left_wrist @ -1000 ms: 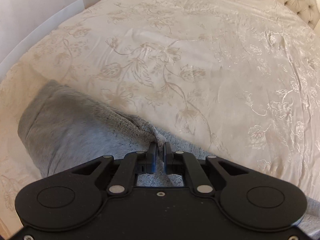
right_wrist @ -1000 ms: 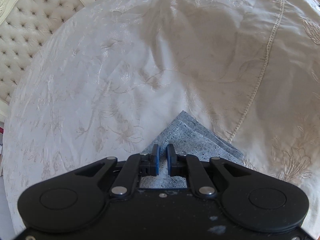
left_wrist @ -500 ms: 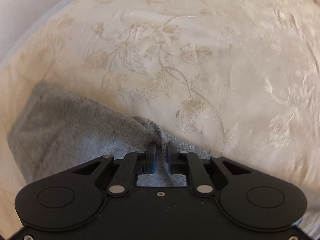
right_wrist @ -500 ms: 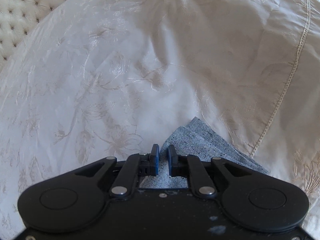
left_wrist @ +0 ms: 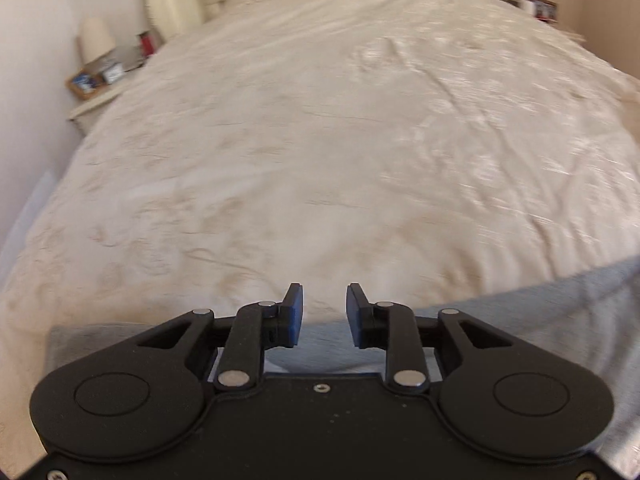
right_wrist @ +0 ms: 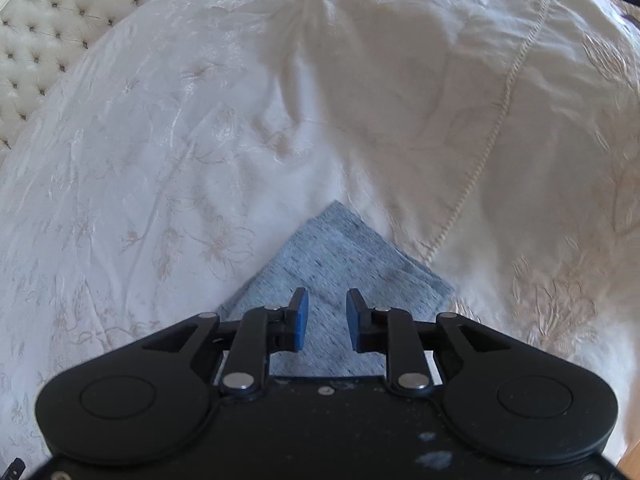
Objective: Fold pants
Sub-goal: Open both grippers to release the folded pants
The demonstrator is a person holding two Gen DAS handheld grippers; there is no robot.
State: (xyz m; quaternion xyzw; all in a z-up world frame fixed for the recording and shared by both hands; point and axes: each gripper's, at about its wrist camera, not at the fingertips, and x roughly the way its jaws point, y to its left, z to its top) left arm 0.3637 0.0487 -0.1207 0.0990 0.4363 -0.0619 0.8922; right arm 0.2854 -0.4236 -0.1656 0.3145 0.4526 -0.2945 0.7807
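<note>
Left gripper [left_wrist: 323,316] up close: its blue-padded fingers [left_wrist: 295,314] stand well apart, nothing between them. Just beneath and ahead of them the grey pants [left_wrist: 520,312] lie on the bed, a long straight edge running across the bottom of the view from left to right. The picture is smeared here, so whether the fingertips touch the cloth or hang just above it is hard to call.

Over on the right gripper [right_wrist: 327,320], same story: fingers [right_wrist: 302,318] spread, gripping nothing. Under them a squared-off corner of the pants [right_wrist: 336,252] points away from the camera, with stacked layers showing along its right-hand edge. The cloth is flat on the cream bedspread [right_wrist: 200,140], which is embroidered with pale flowers.

Beyond the corner, a corded seam [right_wrist: 496,120] runs diagonally up the bedspread on the right, and a big soft crease rises in the middle.

Farther out, the tufted headboard [right_wrist: 48,28] sits at the upper left of the right view. In the left view it spans the top, and a nightstand [left_wrist: 100,100] at the left edge carries a small lamp [left_wrist: 96,36] and some boxes.
</note>
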